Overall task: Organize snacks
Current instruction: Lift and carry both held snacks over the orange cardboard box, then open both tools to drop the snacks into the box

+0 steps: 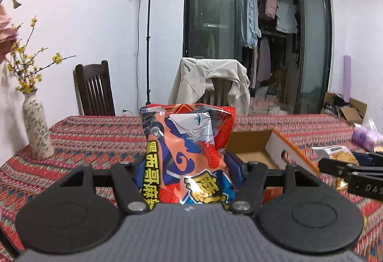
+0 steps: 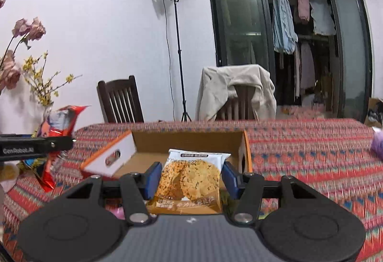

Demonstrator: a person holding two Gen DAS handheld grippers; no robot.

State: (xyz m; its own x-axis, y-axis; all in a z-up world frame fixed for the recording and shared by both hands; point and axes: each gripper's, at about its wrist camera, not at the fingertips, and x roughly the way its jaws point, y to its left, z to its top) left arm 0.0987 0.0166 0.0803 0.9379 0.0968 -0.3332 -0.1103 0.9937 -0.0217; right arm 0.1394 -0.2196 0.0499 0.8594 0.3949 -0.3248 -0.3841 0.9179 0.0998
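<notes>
The left gripper (image 1: 185, 164) is clamping a red snack bag (image 1: 189, 142) beside the cardboard box (image 2: 153, 156); the right gripper (image 2: 190, 178) is gripping a cookie packet (image 2: 191, 180) before the box.

snack bag (image 1: 189, 156): red-orange, blue | tablecloth (image 1: 95, 140): red zigzag stripes | cookie packet (image 2: 191, 180): white, brown

Each hand carries matte black tongs. The left tongs (image 1: 185, 161) and the right tongs (image 2: 190, 178) share one build: a grey ribbed body in front of the camera, two round black discs at its sides, angled black link arms joined by silver screws, and blue pads (image 2: 153, 179) on the fingers. White lettering marks the outer side.
</notes>
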